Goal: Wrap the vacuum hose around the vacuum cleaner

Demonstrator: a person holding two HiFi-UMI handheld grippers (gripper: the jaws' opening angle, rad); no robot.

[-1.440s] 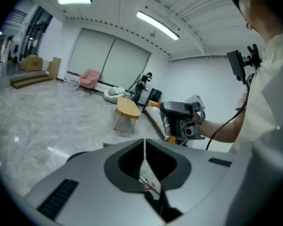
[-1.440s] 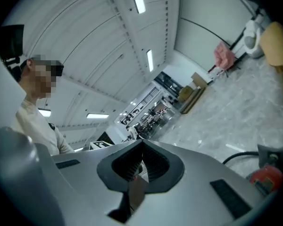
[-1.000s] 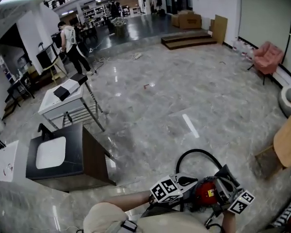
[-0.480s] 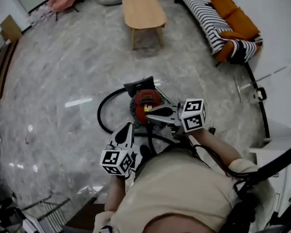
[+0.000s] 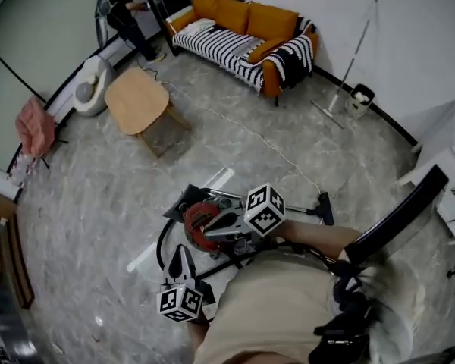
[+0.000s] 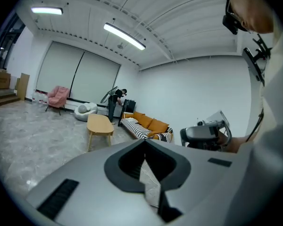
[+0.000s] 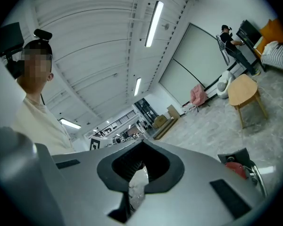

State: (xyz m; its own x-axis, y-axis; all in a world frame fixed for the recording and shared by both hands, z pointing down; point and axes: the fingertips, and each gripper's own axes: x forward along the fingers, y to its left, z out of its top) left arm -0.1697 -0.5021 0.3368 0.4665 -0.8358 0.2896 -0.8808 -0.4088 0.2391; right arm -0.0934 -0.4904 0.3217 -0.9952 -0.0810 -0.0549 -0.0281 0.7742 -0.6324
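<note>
Both tools are clamped shut on nothing: left tool (image 5: 182,253) low centre, right tool (image 5: 207,225) over the red vacuum cleaner (image 5: 192,232). The black hose (image 5: 159,247) bows loosely across the floor (image 5: 98,203) to its left, so the wrap looks unfinished.

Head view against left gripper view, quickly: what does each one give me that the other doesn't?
Only the head view shows the red vacuum cleaner on the floor, its black hose looping beside it, and a mop leaning at the wall. Only the left gripper view shows the ceiling lights and looks straight at the left gripper, its jaws closed together with nothing between them. Both show the orange sofa, the wooden table and the pink chair.
</note>
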